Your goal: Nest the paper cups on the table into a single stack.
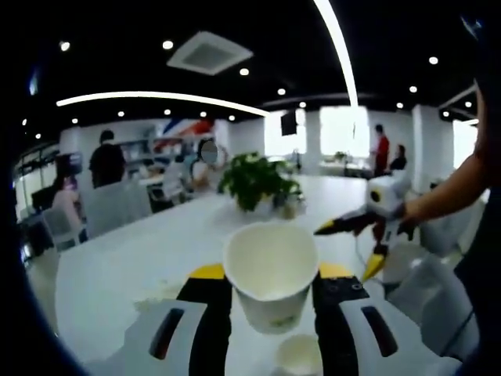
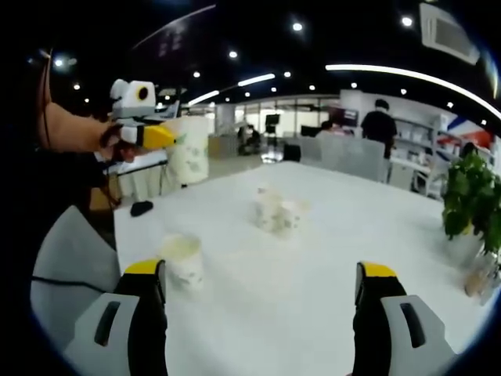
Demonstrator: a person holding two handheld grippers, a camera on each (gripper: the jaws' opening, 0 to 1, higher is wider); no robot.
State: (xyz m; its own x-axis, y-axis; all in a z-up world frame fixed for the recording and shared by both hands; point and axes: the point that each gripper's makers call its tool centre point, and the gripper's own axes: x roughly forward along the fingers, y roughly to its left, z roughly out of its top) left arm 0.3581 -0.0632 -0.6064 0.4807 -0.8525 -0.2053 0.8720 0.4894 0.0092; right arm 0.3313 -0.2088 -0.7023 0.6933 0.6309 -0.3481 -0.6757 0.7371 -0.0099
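1. In the left gripper view, the left gripper (image 1: 272, 294) has its yellow-tipped black jaws clamped on the sides of a white paper cup with a green print (image 1: 272, 276). The cup is upright, mouth up, lifted above the white table (image 1: 125, 266).
2. Directly under the held cup, a second, smaller-looking white paper cup (image 1: 300, 354) stands mouth up on the table; its long axis is vertical, parallel to the held one.
3. To the right in the same view, the right gripper (image 1: 354, 244) hangs in the air with jaws spread, holding nothing.
4. In the right gripper view, a lone paper cup (image 2: 185, 264) stands on the table close to the left jaw, nearer the right gripper. Farther off, a small cluster of cups (image 2: 275, 211) sits mid-table.
5. Judgement: the coming move turns on vertical alignment, so the left gripper should lower straight down onto the cup beneath.
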